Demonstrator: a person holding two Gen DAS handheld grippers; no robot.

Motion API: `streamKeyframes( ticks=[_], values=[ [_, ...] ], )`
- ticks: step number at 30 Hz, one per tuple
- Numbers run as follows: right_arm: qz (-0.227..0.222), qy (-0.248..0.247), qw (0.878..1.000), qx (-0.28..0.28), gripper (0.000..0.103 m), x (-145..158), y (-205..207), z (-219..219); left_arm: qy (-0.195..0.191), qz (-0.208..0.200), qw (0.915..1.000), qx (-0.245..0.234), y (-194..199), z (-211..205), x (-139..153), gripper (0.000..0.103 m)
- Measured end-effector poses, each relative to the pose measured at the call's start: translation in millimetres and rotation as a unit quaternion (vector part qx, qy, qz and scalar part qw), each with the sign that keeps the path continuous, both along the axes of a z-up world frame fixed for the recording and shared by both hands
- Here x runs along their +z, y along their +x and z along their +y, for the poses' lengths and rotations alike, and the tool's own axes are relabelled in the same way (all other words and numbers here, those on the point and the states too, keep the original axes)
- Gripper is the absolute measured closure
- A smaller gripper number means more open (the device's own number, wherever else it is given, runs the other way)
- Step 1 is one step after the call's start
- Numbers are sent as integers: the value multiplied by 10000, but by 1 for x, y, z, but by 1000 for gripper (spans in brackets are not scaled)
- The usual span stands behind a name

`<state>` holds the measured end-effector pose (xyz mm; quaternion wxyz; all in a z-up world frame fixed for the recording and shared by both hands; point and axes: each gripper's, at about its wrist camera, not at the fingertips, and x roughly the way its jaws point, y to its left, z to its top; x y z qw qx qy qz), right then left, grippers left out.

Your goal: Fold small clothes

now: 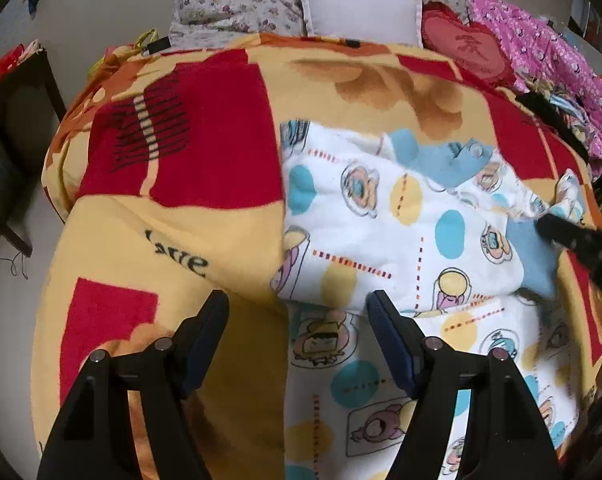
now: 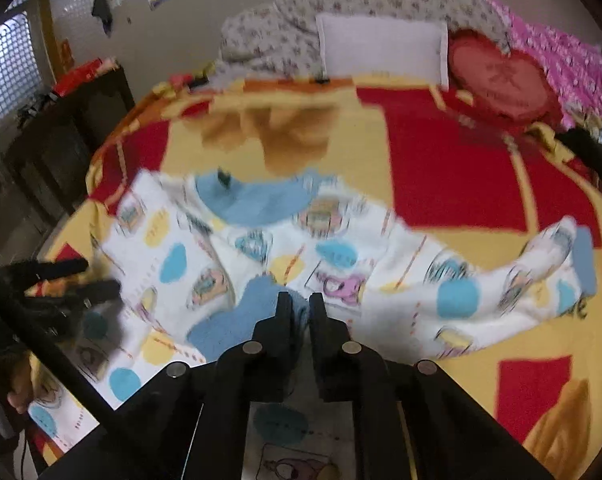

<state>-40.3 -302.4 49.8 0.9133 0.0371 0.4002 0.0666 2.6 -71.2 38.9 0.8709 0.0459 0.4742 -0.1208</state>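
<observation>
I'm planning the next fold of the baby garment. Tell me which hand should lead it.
Right. The right gripper is already shut on the garment's blue cuff, ready to carry it across. The left gripper stands open over the garment, gripping nothing.

Both views were fisheye shots taken from the grippers, looking steeply down and forward across a bed toward its pillow (image 1: pixel 359 10) end. The left wrist view sat close over the blanket (image 1: pixel 205 144), with the printed baby garment (image 1: pixel 385 216) filling its lower right. The right wrist view hung close above the same garment, which spread across mid frame. They shared the garment, blanket, pillow and heart cushion (image 2: pixel 501 76).
</observation>
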Motion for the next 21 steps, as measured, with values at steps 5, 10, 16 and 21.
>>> streamKeyframes(
  ticks=[5, 10, 16, 21],
  values=[
    [-336, -193, 9992, 27, 97, 25, 6, -3, 21, -14, 10000, -94, -2, -7, 3, 32],
    [-507, -717, 9958, -250, 97, 31, 19, -6, 41, 48, 9999, -105, -3, -9, -2, 32],
    [-19, -408, 9982, -438, 58, 5, 41, -22, 10, -77, 9999, -129, -6, -7, 13, 32],
    [-454, 24, 9983, -358, 44, 29, 12, -24, 47, -280, 9996, -51, 7, -11, 28, 29]
  ],
)
